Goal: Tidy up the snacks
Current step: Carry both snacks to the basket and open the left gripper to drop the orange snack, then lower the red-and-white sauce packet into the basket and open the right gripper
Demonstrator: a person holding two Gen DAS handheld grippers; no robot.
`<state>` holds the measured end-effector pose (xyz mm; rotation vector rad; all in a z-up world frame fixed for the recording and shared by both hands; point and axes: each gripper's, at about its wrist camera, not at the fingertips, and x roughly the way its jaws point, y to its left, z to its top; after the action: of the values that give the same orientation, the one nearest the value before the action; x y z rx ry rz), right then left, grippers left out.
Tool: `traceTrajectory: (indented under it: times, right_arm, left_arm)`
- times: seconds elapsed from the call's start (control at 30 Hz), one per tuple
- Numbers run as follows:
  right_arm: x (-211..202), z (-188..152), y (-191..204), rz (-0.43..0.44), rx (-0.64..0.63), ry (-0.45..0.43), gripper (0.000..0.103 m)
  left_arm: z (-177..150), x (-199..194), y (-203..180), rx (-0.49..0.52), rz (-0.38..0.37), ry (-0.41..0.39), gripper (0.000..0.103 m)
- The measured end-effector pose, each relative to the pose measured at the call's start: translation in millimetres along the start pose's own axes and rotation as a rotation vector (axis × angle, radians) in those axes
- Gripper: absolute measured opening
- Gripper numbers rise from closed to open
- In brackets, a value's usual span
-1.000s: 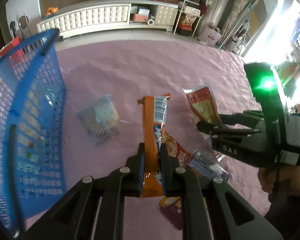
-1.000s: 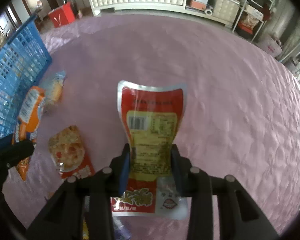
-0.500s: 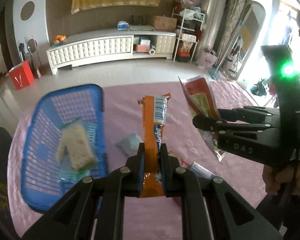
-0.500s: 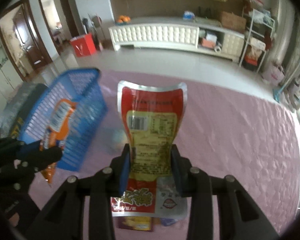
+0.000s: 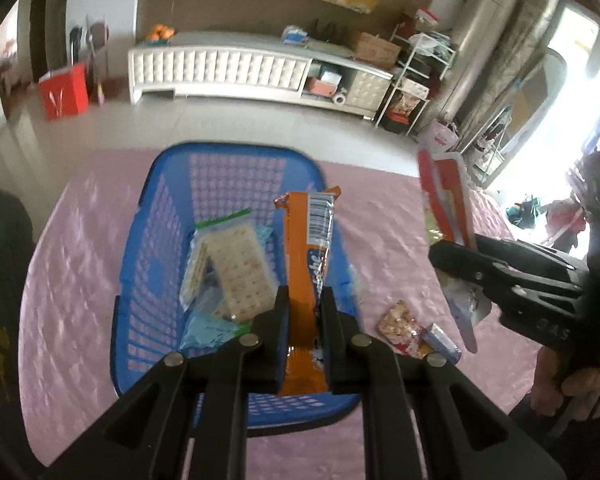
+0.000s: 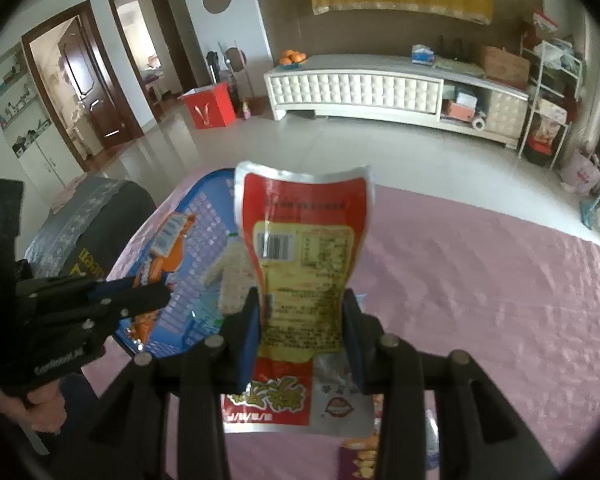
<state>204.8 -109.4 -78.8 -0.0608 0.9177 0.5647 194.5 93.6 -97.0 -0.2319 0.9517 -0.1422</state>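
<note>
A: What was the left hand-held gripper [image 5: 303, 312] doing?

B: It was clenched on an orange snack bar [image 5: 309, 240], held above the blue basket [image 5: 152, 240]. In the basket lay a bag of crackers [image 5: 236, 264].

A: And the right hand-held gripper [image 6: 302, 332]?

B: It grasped a red snack pouch [image 6: 304, 248] in the air, beside the basket. Its fingers [image 6: 249, 332] pressed on both sides of the pouch.

A: Was anything on the tabletop [image 5: 388, 248]?

B: Yes, two small snack packets [image 5: 416, 336] lay on the pink cloth, just right of the basket.
</note>
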Motion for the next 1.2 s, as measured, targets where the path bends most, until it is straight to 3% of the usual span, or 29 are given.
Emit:
traceTrajectory:
  times: [0.33, 0.43, 0.47, 0.57, 0.8, 0.9, 1.2]
  right_arm:
    - [28, 1, 12, 0.003, -0.01, 0.046, 0.042]
    - [29, 0, 9, -0.003, -0.006, 0.053, 0.042]
    - [28, -1, 8, -0.004, -0.006, 0.053, 0.042]
    - [24, 1, 7, -0.004, 0.001, 0.048, 0.042]
    - [5, 3, 15, 0.002, -0.002, 0.018, 0.042]
    - [-3, 4, 21, 0.011, 0.0, 0.002, 0.042]
    - [-7, 17, 46, 0.021, -0.025, -0.036, 0.042]
  left_arm:
    - [-15, 43, 9, -0.003, 0.002, 0.114, 0.013]
    - [-20, 48, 4, -0.004, 0.008, 0.131, 0.032]
    - [-20, 48, 3, -0.005, 0.012, 0.132, 0.043]
    - [-21, 46, 0, -0.003, 0.03, 0.135, 0.044]
    - [-20, 13, -6, -0.006, 0.037, 0.06, 0.046]
    - [-18, -2, -5, -0.008, 0.056, 0.022, 0.056]
    - [-6, -37, 19, -0.014, 0.123, -0.049, 0.057]
